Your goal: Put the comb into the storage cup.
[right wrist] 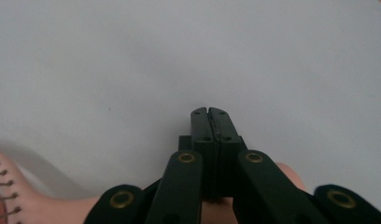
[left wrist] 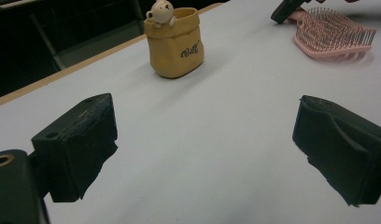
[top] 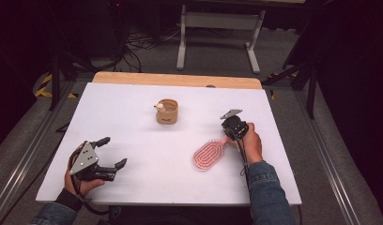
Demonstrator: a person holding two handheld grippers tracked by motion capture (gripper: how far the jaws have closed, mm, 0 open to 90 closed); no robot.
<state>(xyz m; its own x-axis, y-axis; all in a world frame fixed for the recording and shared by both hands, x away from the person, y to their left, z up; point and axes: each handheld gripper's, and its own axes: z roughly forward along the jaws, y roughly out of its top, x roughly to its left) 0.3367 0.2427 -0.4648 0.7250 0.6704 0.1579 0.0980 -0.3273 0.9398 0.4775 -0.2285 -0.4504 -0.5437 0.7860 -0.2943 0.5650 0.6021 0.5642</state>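
While my right gripper [top: 228, 132] pinches hairbrush [top: 209, 155] handle, brush lies toward me-left; left gripper [top: 113, 153] spread, empty, well apart.

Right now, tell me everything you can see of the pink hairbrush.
The pink hairbrush lies flat on the white table, bristles up. It looks plastic: an oval, vented head with curved rows of thin, dark-tipped pins, and a short handle pointing toward the far edge. The right gripper, its fingers shut together, sits over the handle; whether it clamps the handle cannot be told.
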